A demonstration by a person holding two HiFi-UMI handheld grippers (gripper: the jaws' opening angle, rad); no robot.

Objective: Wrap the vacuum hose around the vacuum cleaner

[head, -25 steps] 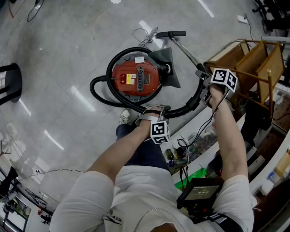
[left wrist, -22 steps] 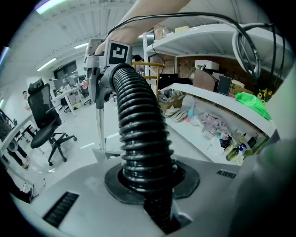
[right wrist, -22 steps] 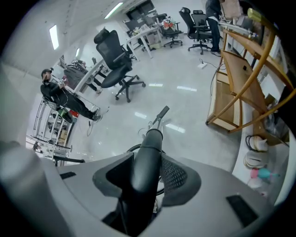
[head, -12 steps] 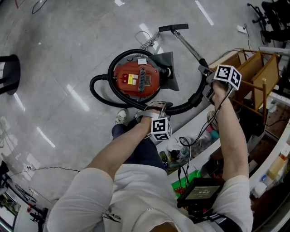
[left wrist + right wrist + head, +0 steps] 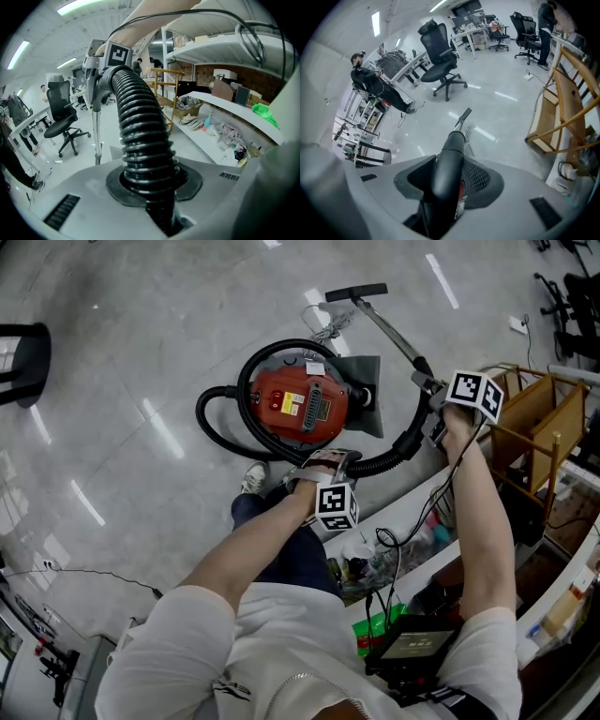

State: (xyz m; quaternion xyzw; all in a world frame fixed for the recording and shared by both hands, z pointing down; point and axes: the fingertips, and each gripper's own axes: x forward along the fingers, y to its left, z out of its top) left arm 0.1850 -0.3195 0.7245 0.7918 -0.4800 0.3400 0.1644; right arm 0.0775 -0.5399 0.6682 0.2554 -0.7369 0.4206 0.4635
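The red vacuum cleaner [image 5: 305, 407] stands on the floor with its black ribbed hose [image 5: 217, 432] looped round its left and near sides. My left gripper [image 5: 323, 461] is shut on the hose just in front of the vacuum, and in the left gripper view the ribbed hose [image 5: 140, 126] runs up from between the left gripper's [image 5: 151, 187] jaws. My right gripper [image 5: 434, 426] is shut on the hose's smooth black handle [image 5: 446, 164] to the right. From there the metal wand [image 5: 398, 334] reaches to the floor head [image 5: 356, 292].
A grey mat [image 5: 372, 395] lies under the vacuum's right side. A wooden rack [image 5: 534, 409] stands at the right, beside a cluttered white shelf [image 5: 403, 531]. My shoe [image 5: 253, 479] is near the hose. Office chairs [image 5: 440, 56] and a person [image 5: 375, 84] are across the room.
Both hands have shifted a little while keeping hold of the hose. The right gripper with the handle has risen slightly and come closer to the vacuum. The head view has swung.
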